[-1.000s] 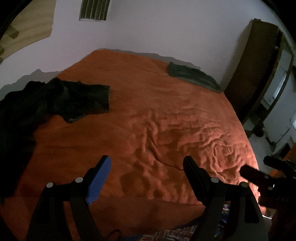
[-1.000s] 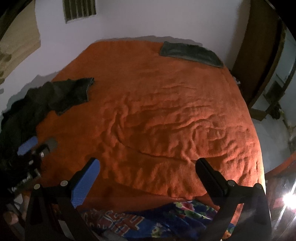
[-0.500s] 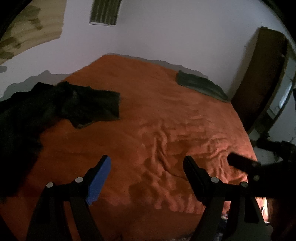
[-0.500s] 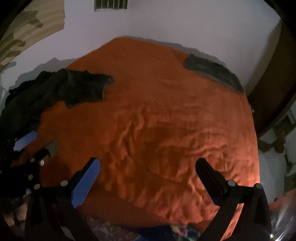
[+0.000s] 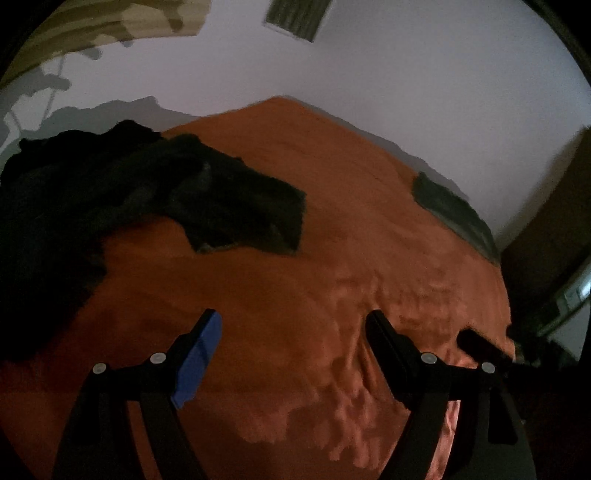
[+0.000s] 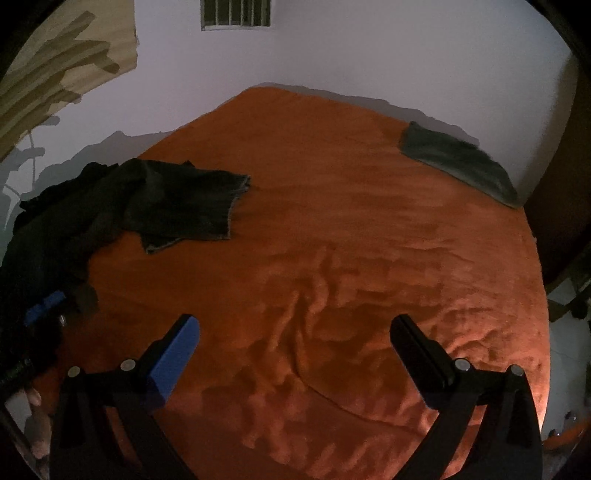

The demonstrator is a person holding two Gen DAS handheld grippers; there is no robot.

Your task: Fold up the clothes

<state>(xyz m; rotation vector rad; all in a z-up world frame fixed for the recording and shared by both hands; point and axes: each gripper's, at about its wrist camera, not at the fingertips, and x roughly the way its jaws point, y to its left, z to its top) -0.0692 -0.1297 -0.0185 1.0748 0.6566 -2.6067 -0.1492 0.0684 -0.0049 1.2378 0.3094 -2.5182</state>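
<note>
plain orange bedspread (image 6: 351, 229), dark charcoal clothes (image 6: 155, 199), grey-green folded cloth (image 6: 458, 162), white wall (image 6: 369, 48).

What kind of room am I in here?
Most likely a bedroom. A wide bed with an orange blanket fills the view, a dark heap of clothes lies on its left side, and a small wall vent sits high on the plain white wall.

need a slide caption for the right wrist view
Open right claw above an orange bedspread, dark rumpled clothes at its left.
</note>
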